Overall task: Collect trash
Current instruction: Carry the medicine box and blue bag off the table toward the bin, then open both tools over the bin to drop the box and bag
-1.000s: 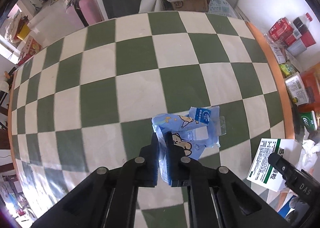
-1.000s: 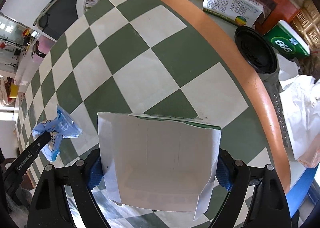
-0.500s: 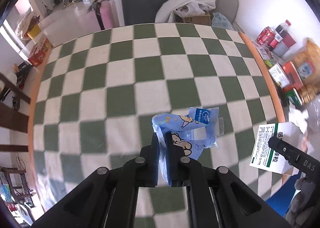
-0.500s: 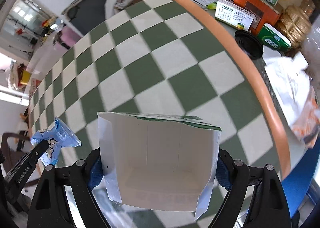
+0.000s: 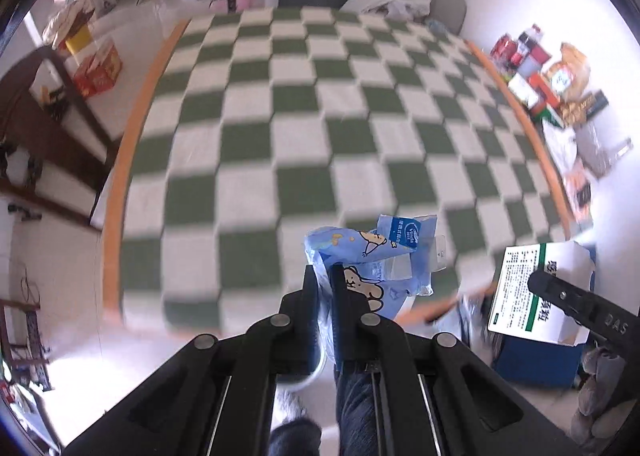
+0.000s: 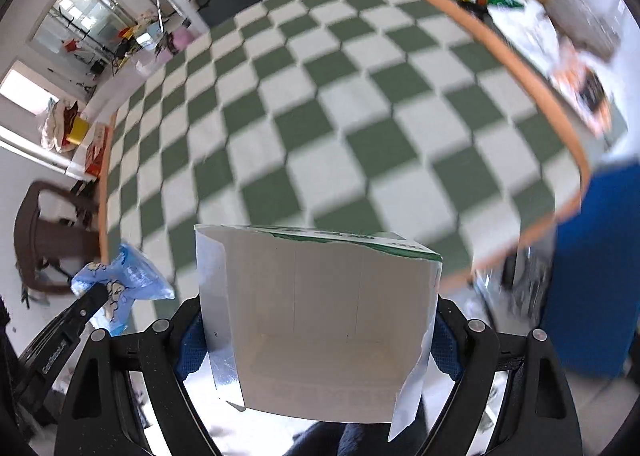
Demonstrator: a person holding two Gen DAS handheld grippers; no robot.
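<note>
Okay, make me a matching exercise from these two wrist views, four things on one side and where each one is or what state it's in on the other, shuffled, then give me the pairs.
Things
1. blue plastic cartoon-print wrapper
2. white cardboard box with green edge
3. blue bin
4. dark brown wooden chair

Places or states
A. on the floor past the rug's left edge
B. clamped in the wide-set right gripper
C. beyond the rug's orange border, at right
D. pinched in the shut left gripper

Pairs: 1-D, 2-B, 3-C, 4-A

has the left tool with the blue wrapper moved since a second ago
Yes. The left tool, shut on the blue wrapper, has pulled back off the checkered table, whose near orange edge now shows.
</note>
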